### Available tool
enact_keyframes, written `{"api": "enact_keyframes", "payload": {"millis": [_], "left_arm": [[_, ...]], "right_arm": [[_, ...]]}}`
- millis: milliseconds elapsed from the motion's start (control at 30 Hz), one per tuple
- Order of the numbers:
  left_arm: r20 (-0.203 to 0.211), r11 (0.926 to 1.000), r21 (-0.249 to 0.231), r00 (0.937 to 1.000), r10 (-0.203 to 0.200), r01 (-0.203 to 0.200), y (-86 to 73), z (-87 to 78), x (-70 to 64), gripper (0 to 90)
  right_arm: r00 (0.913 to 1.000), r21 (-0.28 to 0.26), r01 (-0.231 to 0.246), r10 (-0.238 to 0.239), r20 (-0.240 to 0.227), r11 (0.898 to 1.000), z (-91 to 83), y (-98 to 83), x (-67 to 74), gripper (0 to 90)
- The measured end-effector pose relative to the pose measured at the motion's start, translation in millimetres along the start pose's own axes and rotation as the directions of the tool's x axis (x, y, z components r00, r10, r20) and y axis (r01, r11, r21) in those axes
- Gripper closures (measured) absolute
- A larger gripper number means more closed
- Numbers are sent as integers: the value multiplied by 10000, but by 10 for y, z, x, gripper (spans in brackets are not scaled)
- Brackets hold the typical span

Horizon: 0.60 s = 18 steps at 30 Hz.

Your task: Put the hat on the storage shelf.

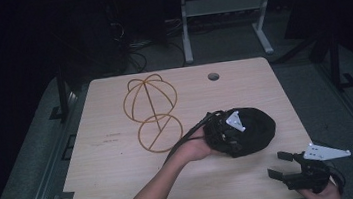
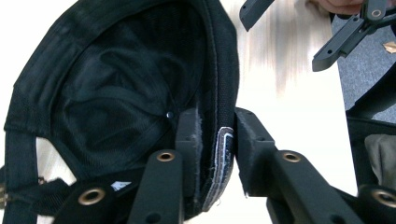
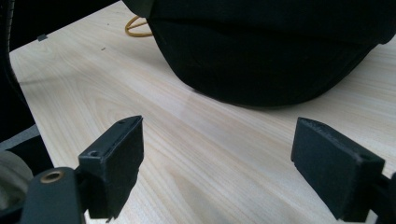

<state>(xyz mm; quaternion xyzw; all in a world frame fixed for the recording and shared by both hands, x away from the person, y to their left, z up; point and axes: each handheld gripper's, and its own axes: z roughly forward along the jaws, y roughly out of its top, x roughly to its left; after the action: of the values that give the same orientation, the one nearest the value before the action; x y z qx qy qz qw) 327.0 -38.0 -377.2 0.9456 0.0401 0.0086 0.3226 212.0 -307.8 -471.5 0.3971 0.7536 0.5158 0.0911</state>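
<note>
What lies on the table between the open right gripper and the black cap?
Nothing: between the right gripper and the black cap there is only bare wood of the table, as the right gripper view shows. The high view agrees.

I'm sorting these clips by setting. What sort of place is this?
Probably a lab or workshop, dimly lit: a bare wooden desk with a cable hole, a wire hat stand beside a black cap, and cables on the floor behind.

Light wood-grain desk [image 1: 124, 186] w/ round cable hole [image 1: 213, 76] near far edge carries a gold wire hat stand [image 1: 152, 113] left of centre & a black cap [image 1: 248, 130] just right of it.
</note>
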Motion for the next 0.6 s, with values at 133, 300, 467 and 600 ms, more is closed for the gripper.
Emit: {"api": "enact_keyframes", "payload": {"millis": [133, 300, 467, 600], "left_arm": [[65, 10000, -23, 10000, 30, -29, 12, 1, -13, 780], [250, 9996, -258, 9997, -66, 72, 50, -14, -14, 797], [416, 9981, -487, 9985, -367, 387, 86, -52, 40, 801], [436, 9945, -838, 9972, -599, 634, 109, -111, 67, 802]], "right_arm": [[10000, -43, 31, -32, -9, 10000, 6, 6, 11, 165], [10000, -151, -36, 36, 12, 9999, -1, 10, 18, 151], [10000, -333, -30, 32, 87, 9994, -30, 14, 40, 150], [10000, -337, 57, -56, 57, 9994, -22, 19, 56, 151]]}}
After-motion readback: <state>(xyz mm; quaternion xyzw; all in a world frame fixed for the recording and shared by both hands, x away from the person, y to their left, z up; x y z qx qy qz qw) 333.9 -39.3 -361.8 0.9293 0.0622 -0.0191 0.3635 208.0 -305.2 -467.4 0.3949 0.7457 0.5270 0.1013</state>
